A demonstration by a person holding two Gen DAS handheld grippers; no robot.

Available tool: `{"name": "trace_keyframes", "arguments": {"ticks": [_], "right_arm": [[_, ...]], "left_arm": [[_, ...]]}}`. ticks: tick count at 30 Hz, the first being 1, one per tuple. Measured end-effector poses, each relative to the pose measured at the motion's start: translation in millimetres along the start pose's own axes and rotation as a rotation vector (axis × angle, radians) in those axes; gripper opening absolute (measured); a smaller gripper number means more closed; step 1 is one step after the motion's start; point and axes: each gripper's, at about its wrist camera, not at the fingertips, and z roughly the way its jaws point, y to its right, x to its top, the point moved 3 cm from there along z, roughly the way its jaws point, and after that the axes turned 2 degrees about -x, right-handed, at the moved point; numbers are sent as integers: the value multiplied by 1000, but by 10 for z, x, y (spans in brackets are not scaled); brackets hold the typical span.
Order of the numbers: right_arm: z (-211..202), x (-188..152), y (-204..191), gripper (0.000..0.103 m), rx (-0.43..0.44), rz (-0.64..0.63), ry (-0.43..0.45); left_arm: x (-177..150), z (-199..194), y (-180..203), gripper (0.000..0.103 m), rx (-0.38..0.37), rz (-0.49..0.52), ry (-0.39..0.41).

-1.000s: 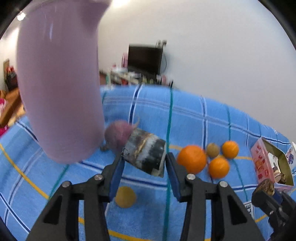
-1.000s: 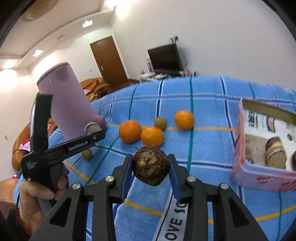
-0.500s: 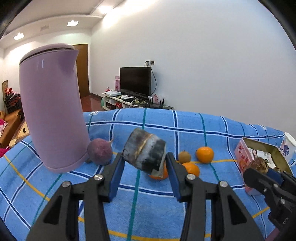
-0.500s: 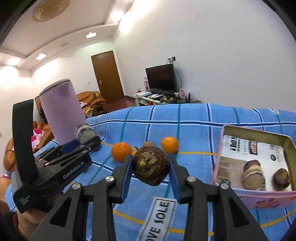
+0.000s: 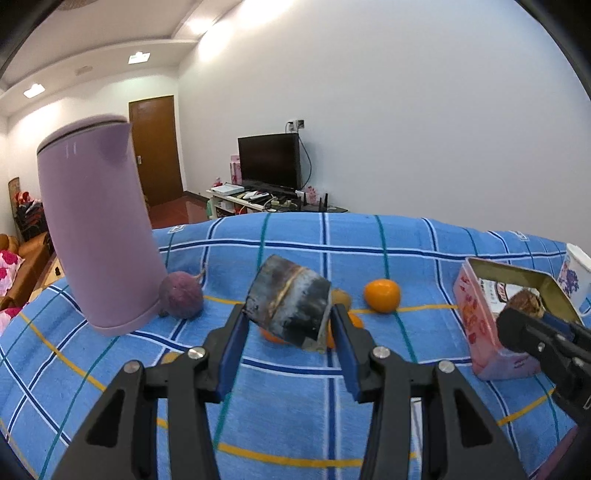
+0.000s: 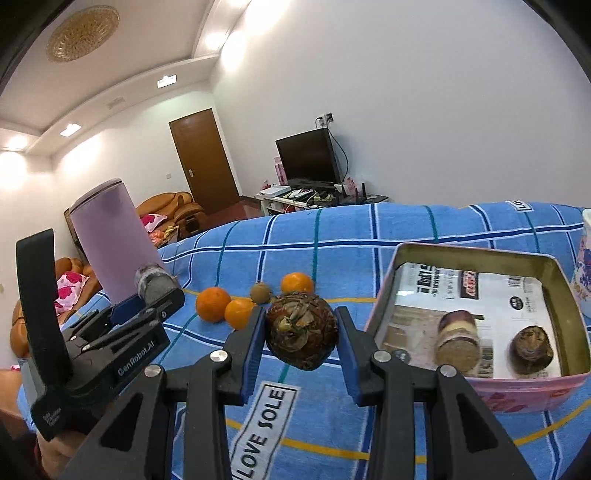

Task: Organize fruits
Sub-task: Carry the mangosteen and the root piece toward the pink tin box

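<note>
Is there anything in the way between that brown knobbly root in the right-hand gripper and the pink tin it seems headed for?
Nothing visible blocks it. The right gripper holds the brown root above the blue cloth, and the pink tin sits open just to its right. Two pieces already lie inside, but bare floor remains beside them.

Home living room. A flat television point(image 6: 308, 157) is standing on a low white stand point(image 6: 295, 195) cluttered with small items, against a plain white wall. A brown wooden door point(image 6: 203, 157) is closing off the far corner. Orange-brown sofas point(image 6: 168, 208) are carrying pink floral cushions point(image 6: 68, 291). Recessed ceiling lights point(image 6: 166, 80) are glowing (a gilded ceiling medallion point(image 6: 83, 32) too). A blue checked cloth point(image 6: 369, 236) is covering the work surface.
</note>
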Motion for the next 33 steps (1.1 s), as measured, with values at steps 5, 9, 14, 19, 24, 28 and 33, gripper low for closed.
{"name": "trace_keyframes", "arguments": {"ticks": [5,9,14,19,24,28,33], "right_arm": [[-53,14,86,40,-8,-7,7],[-105,28,142,40,-20,-14,18],[-167,32,273,40,-33,-13,26],[-242,59,418,40,-52,-8,39],[-312,74,557,40,-67,1,49],[-354,102,647,40,-79,8,57],[-400,125,758,40,-93,9,64]], "left_arm": [[-20,-57,144,48,-11,1,-2],[-32,-82,242,48,-17,-4,-9],[-34,-107,371,48,-19,7,-6],[-41,-127,516,48,-27,26,-6],[-38,-152,667,48,-40,38,-3],[-30,-154,758,48,-47,44,-1],[-26,-156,878,48,-57,55,0]]}}
